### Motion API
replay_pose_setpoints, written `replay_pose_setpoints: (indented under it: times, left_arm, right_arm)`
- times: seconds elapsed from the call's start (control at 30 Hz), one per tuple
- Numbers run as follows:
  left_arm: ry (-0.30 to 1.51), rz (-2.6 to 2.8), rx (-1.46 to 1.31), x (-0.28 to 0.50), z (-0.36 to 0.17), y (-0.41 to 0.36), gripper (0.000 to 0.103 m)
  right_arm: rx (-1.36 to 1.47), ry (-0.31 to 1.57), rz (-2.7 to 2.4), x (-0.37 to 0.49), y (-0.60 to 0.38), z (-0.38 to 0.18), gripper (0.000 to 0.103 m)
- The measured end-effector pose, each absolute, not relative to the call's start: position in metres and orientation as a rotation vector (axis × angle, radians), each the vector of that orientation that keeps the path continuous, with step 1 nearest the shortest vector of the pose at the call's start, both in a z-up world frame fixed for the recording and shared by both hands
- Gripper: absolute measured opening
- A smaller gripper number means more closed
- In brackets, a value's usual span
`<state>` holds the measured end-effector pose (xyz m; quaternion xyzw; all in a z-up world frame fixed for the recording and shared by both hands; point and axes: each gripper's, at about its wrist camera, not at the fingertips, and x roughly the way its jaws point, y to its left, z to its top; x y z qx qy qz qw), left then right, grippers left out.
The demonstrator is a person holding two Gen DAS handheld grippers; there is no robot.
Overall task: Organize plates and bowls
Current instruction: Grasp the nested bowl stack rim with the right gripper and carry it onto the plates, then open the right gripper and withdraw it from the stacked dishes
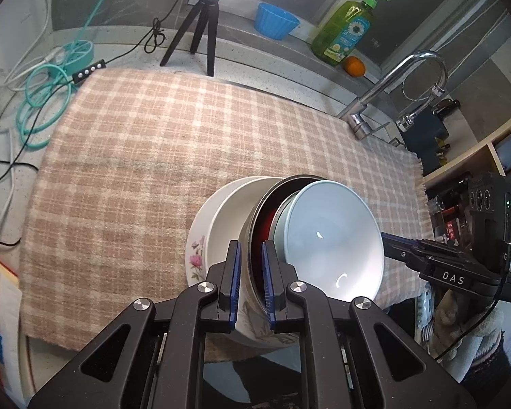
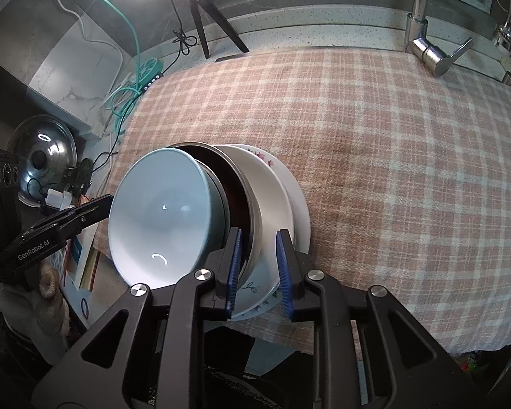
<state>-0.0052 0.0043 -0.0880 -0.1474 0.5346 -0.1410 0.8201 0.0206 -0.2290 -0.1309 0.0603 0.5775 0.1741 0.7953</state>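
Both grippers' fingers (image 1: 235,272) (image 2: 282,262) angle steeply down, straddling nested bowls (image 1: 330,238).

Nested stack of bowls (image 1: 334,238) tilted on a plate (image 2: 301,218), at the near edge of a cloth (image 1: 146,156) spread over the counter. Behind the cloth: tripod (image 1: 201,30), tub (image 1: 275,20), soap bottle (image 1: 344,30), fruit (image 1: 353,66). Tap (image 1: 391,92) at far right; cables (image 1: 41,102) at far left.

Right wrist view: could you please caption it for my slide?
Right gripper astride rims of dark metal bowl and white floral bowl; pale blue bowl nested inside.
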Motion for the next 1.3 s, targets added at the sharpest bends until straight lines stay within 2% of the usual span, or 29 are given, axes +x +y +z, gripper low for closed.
replay_pose_setpoints:
  times: [0.53,0.6,0.7,0.77,0.8,0.83,0.87,0.97,1.0,1.2,1.3]
  left_arm:
    - [1.058,-0.288,-0.242,-0.021,-0.064,-0.005,0.011]
    - [1.04,-0.279,-0.214,-0.025,-0.06,-0.008,0.022]
    - [1.014,-0.274,-0.178,-0.03,-0.053,-0.011,0.024]
    - [0.996,-0.271,-0.151,-0.034,-0.048,-0.014,0.026]
    - [0.985,-0.266,-0.133,-0.037,-0.046,-0.016,0.032]
    - [0.977,-0.264,-0.122,-0.039,-0.044,-0.016,0.037]
    - [0.964,-0.257,-0.109,-0.042,-0.041,-0.017,0.046]
    - [0.937,-0.243,-0.079,-0.05,-0.036,-0.019,0.055]
    - [0.926,-0.235,-0.066,-0.053,-0.034,-0.02,0.06]
    - [0.86,-0.195,-0.025,-0.071,-0.021,-0.021,0.072]
    - [0.827,-0.163,0.004,-0.08,-0.015,-0.024,0.073]
  right_arm:
    - [0.122,1.148,0.327,0.003,-0.242,-0.107,0.022]
    - [0.116,1.132,0.321,-0.001,-0.243,-0.104,0.022]
    - [0.102,1.107,0.312,-0.007,-0.244,-0.099,0.023]
    - [0.087,1.076,0.302,-0.013,-0.245,-0.093,0.031]
    - [0.082,1.058,0.297,-0.016,-0.245,-0.09,0.04]
    - [0.078,1.045,0.295,-0.019,-0.245,-0.088,0.044]
    - [0.071,1.027,0.293,-0.023,-0.245,-0.085,0.045]
    - [0.032,0.973,0.282,-0.035,-0.246,-0.075,0.048]
    - [0.017,0.953,0.279,-0.04,-0.246,-0.071,0.053]
    - [-0.011,0.847,0.273,-0.061,-0.251,-0.05,0.074]
    - [0.001,0.805,0.259,-0.068,-0.257,-0.042,0.076]
